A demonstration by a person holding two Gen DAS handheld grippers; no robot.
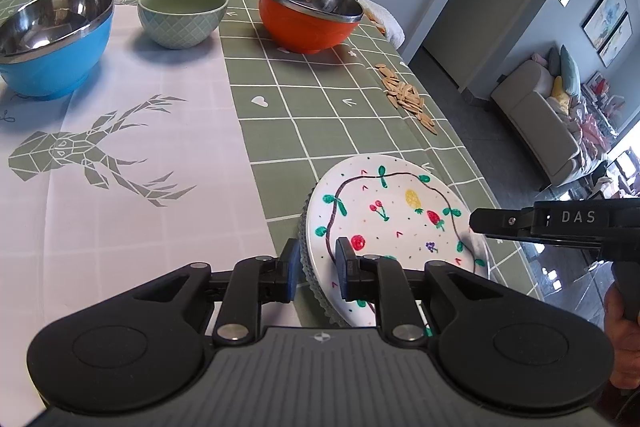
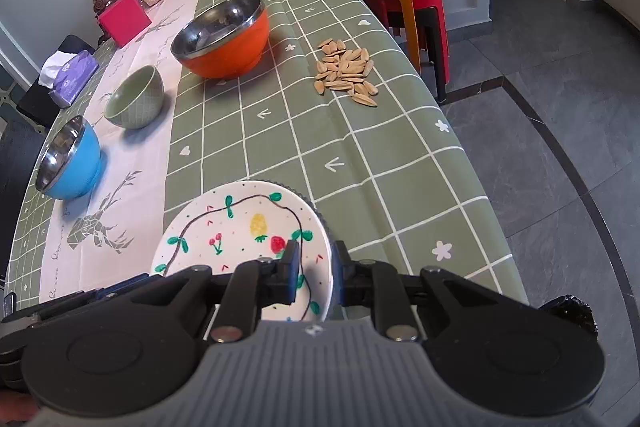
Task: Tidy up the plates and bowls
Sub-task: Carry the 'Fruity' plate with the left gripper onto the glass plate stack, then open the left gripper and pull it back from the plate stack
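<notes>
I count three bowls and two stacked plates on the table. The top plate is white, hand-painted with cherries, a pineapple, strawberries and green leaves inside a dark looping line; beneath it I see only the ridged grey rim of a second plate. The stack sits at the near edge of the green checked cloth. My left gripper is clamped on the stack's left rim, one finger under and one on top. My right gripper straddles the opposite rim; I cannot tell whether it grips. The blue bowl, green bowl and orange bowl stand apart in a row, all empty. Loose seeds lie in a pile beyond the plates.
</notes>
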